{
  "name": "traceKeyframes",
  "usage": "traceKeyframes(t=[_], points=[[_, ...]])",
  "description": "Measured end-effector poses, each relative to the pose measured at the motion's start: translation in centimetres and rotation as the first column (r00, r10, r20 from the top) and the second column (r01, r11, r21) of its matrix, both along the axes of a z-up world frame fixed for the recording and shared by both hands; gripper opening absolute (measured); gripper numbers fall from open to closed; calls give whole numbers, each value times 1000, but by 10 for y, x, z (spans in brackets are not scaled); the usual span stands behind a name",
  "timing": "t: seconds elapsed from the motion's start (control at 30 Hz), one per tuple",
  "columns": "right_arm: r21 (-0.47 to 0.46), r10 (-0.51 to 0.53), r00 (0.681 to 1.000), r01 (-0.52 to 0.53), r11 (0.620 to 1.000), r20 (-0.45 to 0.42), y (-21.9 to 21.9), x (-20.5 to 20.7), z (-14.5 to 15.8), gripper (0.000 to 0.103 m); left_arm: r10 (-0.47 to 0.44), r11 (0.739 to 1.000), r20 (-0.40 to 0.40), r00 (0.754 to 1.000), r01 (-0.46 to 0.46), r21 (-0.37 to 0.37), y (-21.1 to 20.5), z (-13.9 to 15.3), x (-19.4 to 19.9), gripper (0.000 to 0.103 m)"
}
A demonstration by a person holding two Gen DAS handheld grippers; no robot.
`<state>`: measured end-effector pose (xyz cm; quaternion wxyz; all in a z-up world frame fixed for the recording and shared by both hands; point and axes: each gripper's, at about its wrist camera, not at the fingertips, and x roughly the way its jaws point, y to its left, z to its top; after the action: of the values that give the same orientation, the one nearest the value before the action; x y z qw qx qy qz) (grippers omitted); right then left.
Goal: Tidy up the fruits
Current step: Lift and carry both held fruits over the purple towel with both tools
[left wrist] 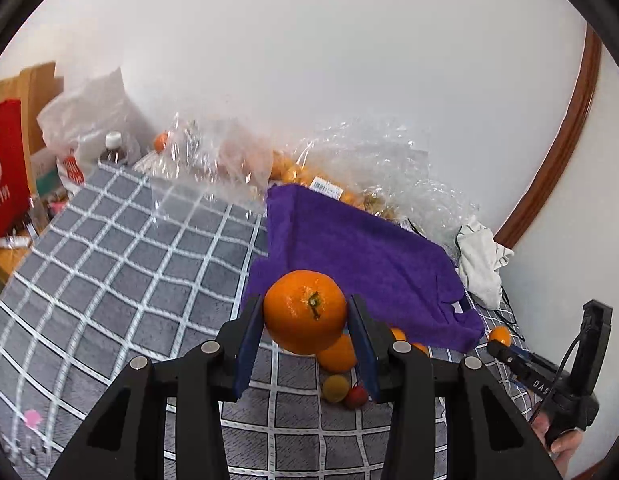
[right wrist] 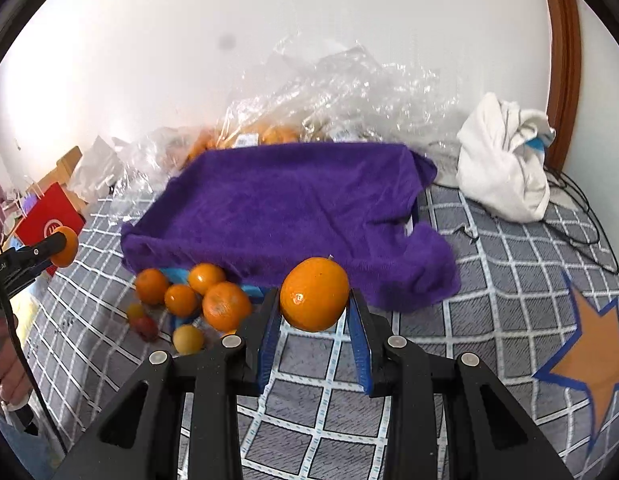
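My left gripper (left wrist: 305,320) is shut on a large orange (left wrist: 305,310), held above the grey checked bedspread (left wrist: 121,264). My right gripper (right wrist: 314,300) is shut on a second orange (right wrist: 314,294), also lifted. Straight ahead in both views is a tray draped with a purple cloth (right wrist: 285,208). Several loose oranges (right wrist: 225,306) lie in front of its near-left corner, with a small yellow fruit (right wrist: 188,339) and a small red one (right wrist: 147,328). At the left edge of the right wrist view, the left gripper (right wrist: 60,245) shows with its orange.
Crumpled clear plastic bags (right wrist: 329,92) holding more oranges lie against the wall behind the tray. A white cloth bundle (right wrist: 505,160) and black cables (right wrist: 581,216) are at the right. A red paper bag (left wrist: 5,168) and a bottle (left wrist: 113,148) stand beyond the bed's left edge.
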<state>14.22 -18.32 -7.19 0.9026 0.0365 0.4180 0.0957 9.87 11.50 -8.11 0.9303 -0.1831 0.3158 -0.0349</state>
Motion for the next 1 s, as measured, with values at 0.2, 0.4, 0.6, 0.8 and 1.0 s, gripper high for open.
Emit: traceKeyframes(t=[0.2, 0.4, 0.6, 0.8, 1.0], points=[[-13, -31, 999, 31, 999, 29, -5, 16, 31, 33, -2, 1000, -22, 1000, 3, 14, 4, 23, 18, 40], [-32, -51, 995, 54, 998, 86, -6, 48, 58, 33, 10, 998, 1, 1000, -10, 56, 1, 53, 60, 40], [-6, -71, 994, 72, 997, 88, -6, 89, 55, 33, -15, 1000, 9, 1000, 15, 3, -9, 58, 108, 40], [4, -76, 996, 76, 997, 49, -4, 139, 47, 33, -50, 999, -25, 998, 50, 21, -25, 47, 160, 40], [14, -82, 996, 82, 997, -24, -2, 181, 14, 33, -40, 999, -131, 991, 36, -33, -26, 11, 211, 40]])
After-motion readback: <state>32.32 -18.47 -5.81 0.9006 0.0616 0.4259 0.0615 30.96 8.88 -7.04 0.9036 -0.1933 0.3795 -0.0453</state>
